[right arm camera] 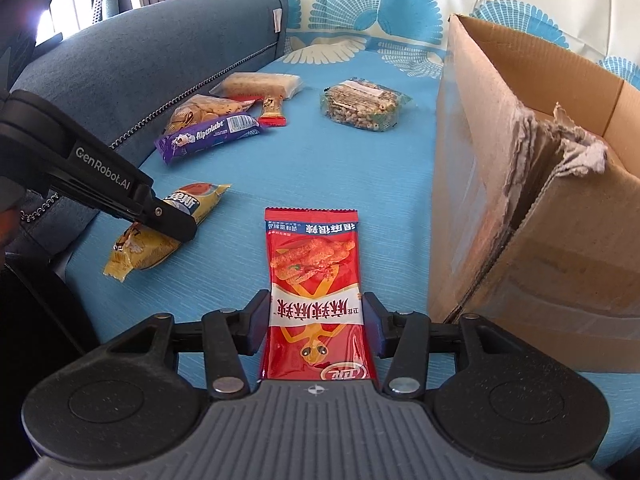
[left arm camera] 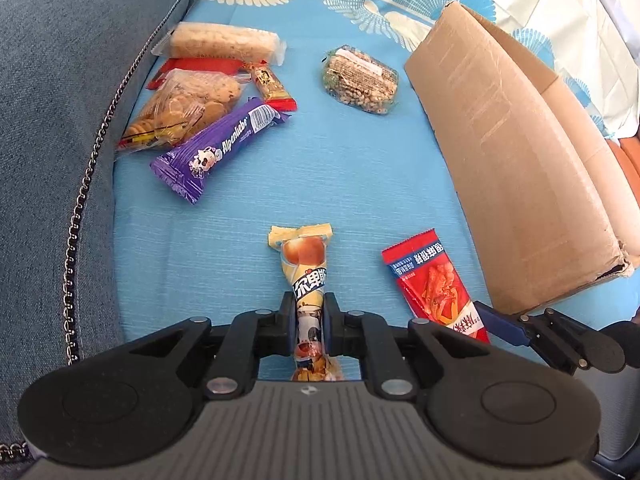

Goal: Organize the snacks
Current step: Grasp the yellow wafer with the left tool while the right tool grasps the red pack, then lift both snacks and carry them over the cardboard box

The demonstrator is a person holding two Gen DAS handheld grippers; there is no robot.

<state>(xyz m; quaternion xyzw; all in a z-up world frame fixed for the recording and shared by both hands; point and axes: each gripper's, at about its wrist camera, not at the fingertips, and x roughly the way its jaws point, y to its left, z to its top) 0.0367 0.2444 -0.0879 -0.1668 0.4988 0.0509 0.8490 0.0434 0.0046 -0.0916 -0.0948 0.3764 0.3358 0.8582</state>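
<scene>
Underneath, a blue sheet [left arm camera: 320, 184] covers the seat beside a sofa arm [left arm camera: 60, 100].

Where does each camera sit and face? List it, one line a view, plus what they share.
Left wrist: on the left gripper, looking down along its jaws, shut on the yellow packet; the right gripper pokes in at right.
Right wrist: on the right gripper, looking along its jaws, shut on the red packet; left gripper at left.
Shared: both packets, purple bar, cardboard box.
</scene>
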